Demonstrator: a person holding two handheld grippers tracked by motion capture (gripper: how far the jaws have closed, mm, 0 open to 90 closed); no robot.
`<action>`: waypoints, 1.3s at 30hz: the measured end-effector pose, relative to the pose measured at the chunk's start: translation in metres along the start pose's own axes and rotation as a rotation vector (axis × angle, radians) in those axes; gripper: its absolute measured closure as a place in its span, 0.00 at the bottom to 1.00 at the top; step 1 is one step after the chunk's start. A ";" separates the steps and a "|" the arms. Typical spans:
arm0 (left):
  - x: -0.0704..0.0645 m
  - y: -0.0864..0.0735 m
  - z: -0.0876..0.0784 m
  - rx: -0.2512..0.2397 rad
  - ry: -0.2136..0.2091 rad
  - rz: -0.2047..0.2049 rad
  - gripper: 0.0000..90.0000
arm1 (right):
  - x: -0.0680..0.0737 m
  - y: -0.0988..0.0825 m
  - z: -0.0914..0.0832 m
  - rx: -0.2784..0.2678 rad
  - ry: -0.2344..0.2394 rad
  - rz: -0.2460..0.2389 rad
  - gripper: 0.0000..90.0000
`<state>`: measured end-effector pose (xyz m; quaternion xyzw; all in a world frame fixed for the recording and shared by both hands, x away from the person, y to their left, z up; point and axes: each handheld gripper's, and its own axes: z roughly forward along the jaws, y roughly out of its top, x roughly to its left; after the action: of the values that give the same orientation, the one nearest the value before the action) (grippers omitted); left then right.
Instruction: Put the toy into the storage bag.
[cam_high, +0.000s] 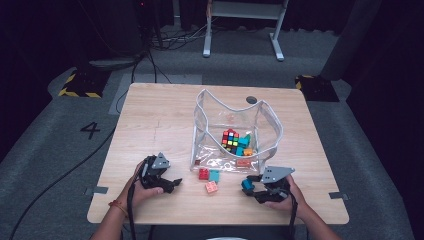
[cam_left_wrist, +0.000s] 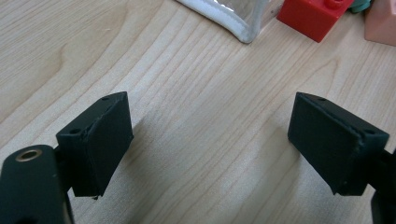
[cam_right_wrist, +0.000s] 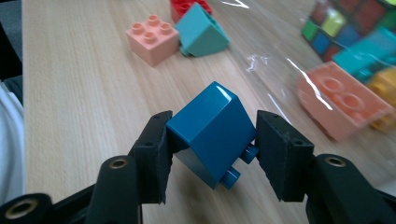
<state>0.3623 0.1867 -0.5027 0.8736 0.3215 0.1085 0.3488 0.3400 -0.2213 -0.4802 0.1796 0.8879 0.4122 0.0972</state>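
Jaws of right gripper (cam_right_wrist: 210, 140) clamp a tilted blue brick (cam_right_wrist: 212, 133), studs toward 5 o'clock; left gripper (cam_left_wrist: 210, 140) jaws wide.

Light wooden tabletop (cam_high: 150, 120): whole left half bare, free passage from near edge to far edge. Clear plastic white-trimmed pouch (cam_high: 235, 125) stands centre-right, tall walls block any crossing there; entry from above only, w/ multicoloured puzzle cube (cam_high: 230, 140) and blocks inside. Just in front of pouch, three loose pieces crowd the gap betw. the hands: red studded block (cam_high: 204, 174), teal sloped block (cam_high: 214, 175), pink studded block (cam_high: 211, 187). Left gripper (cam_high: 172, 184) has bare wood betw. its wide-apart jaws. Right gripper (cam_high: 248, 186) is filled by dark blue sloped block (cam_right_wrist: 212, 133). Strip right of pouch bare
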 end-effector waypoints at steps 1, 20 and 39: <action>0.000 0.000 0.000 0.001 0.001 0.000 0.16 | -0.003 -0.002 -0.003 -0.005 -0.009 0.002 0.53; 0.000 0.000 0.000 0.000 0.000 0.000 0.16 | -0.053 -0.038 -0.071 -0.078 -0.213 0.149 0.54; 0.000 0.000 0.000 0.001 0.000 -0.001 0.16 | -0.120 0.008 -0.106 -0.127 -0.355 0.141 0.54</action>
<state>0.3623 0.1868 -0.5027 0.8737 0.3217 0.1082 0.3485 0.4181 -0.3384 -0.4034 0.3045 0.8144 0.4350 0.2341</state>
